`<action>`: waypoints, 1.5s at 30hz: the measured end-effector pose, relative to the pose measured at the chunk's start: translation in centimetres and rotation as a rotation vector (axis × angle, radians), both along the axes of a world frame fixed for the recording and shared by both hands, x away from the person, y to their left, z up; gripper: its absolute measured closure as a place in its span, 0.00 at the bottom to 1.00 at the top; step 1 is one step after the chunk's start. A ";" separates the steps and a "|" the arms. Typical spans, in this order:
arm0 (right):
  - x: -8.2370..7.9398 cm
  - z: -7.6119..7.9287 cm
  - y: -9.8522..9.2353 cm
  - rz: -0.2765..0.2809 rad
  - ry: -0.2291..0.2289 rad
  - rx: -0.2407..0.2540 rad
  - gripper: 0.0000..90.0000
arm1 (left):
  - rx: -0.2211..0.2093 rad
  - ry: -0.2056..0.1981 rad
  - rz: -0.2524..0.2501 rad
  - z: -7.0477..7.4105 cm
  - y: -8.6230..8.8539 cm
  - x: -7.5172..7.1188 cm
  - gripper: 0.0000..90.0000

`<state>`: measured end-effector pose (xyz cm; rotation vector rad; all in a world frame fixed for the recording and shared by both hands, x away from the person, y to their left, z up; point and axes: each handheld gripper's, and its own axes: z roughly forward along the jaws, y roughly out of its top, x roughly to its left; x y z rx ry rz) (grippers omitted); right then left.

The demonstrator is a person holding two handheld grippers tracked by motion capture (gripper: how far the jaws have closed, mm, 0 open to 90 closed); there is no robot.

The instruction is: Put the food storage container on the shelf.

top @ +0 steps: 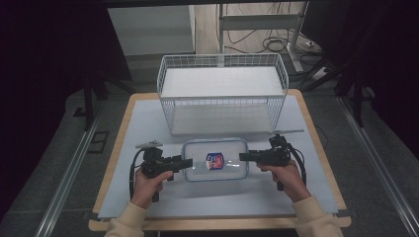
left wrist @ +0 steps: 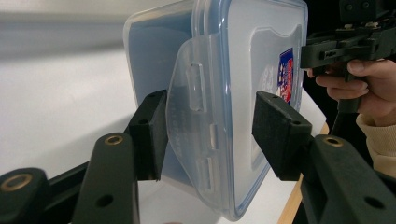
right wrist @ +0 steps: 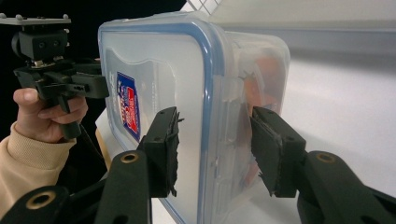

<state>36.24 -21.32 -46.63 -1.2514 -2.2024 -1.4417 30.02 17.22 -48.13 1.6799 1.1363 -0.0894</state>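
Both grippers—left (top: 189, 161), right (top: 243, 156)—flank (closely) the container (top: 215, 170).

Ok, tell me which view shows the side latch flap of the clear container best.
The left gripper view: the latch flap sits close up between that gripper's jaws, its ridges plain. The right gripper view shows the container's opposite end, that latch less distinct. In the high view the container is small, flaps hard to make out.

Left tongs (top: 185, 161) and right tongs (top: 245, 156): matte black two-jaw units with brass-ringed pivot holes, flat rubber pads and small screw holes. Grey three-cornered plate on top at 12 o'clock; black cable looping behind each. Cream knit-cuffed sleeves (top: 129, 217).
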 end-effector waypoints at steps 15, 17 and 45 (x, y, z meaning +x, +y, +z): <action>-0.1 3.4 -0.7 -0.026 -0.107 0.010 0.58 | -0.008 -0.072 -0.015 3.3 -0.5 1.1 0.54; 0.0 3.9 -0.8 -0.030 -0.114 0.015 0.58 | -0.003 -0.082 -0.017 3.9 -0.6 1.3 0.54; 1.9 13.3 -1.1 -0.053 -0.279 0.007 0.58 | -0.029 -0.188 -0.027 12.5 -0.8 4.4 0.55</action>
